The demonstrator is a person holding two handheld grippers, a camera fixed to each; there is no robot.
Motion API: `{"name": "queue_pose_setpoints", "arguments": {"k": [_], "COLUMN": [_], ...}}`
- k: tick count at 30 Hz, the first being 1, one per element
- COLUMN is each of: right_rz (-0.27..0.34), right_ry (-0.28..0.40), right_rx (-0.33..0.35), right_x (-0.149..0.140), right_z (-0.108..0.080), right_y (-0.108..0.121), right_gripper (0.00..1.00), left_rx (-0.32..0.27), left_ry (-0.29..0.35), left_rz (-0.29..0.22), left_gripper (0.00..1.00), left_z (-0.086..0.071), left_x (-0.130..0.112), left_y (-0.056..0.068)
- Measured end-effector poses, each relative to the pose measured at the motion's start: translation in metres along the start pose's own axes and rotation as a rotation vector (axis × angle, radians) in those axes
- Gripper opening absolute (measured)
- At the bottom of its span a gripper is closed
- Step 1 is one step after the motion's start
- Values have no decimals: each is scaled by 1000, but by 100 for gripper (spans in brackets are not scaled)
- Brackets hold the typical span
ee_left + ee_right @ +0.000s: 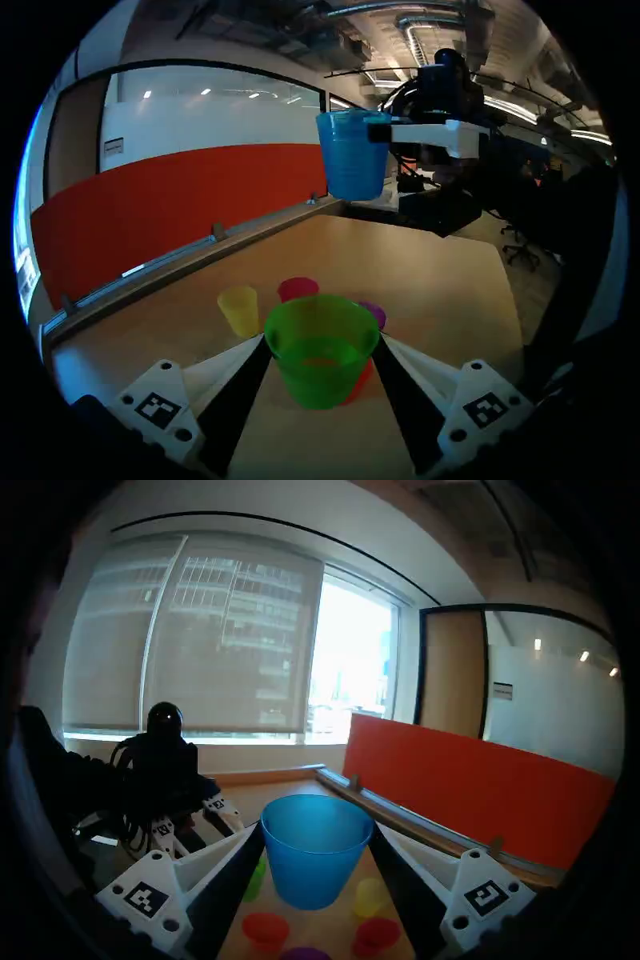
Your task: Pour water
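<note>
Bridging left gripper [320, 340] jaws, green cup [320, 372]; right gripper [316, 830], blue cup [314, 868]

left claw [320, 342] grips green cup [322, 372] | blue cup [350, 160] aloft beyond

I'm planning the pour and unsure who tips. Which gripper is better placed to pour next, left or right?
Right, probably. The right gripper holds the blue cup raised above the table; the left gripper holds the green cup low and upright near the small cups, suited to receiving.
</note>
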State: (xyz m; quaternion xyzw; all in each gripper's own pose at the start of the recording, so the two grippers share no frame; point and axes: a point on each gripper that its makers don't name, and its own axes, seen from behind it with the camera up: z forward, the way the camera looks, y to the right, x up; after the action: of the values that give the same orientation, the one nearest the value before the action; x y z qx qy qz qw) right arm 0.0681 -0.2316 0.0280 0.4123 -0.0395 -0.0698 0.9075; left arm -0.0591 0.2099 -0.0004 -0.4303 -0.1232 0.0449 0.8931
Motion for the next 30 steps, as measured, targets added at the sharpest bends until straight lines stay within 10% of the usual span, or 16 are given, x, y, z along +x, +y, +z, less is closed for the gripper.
{"name": "queue_pose_setpoints", "arguments": {"k": [30], "right_rz": [-51], "right_ry": [-203], "right_rx": [61], "right_x": [-109], "right_z": [-42], "right_y": [-27], "right_gripper": [94], "left_rx": [-32], "left_ry": [-219], "left_rz": [36], "left_gripper": [87], "left_z": [-3], "left_x": [-75], "left_y": [17]}}
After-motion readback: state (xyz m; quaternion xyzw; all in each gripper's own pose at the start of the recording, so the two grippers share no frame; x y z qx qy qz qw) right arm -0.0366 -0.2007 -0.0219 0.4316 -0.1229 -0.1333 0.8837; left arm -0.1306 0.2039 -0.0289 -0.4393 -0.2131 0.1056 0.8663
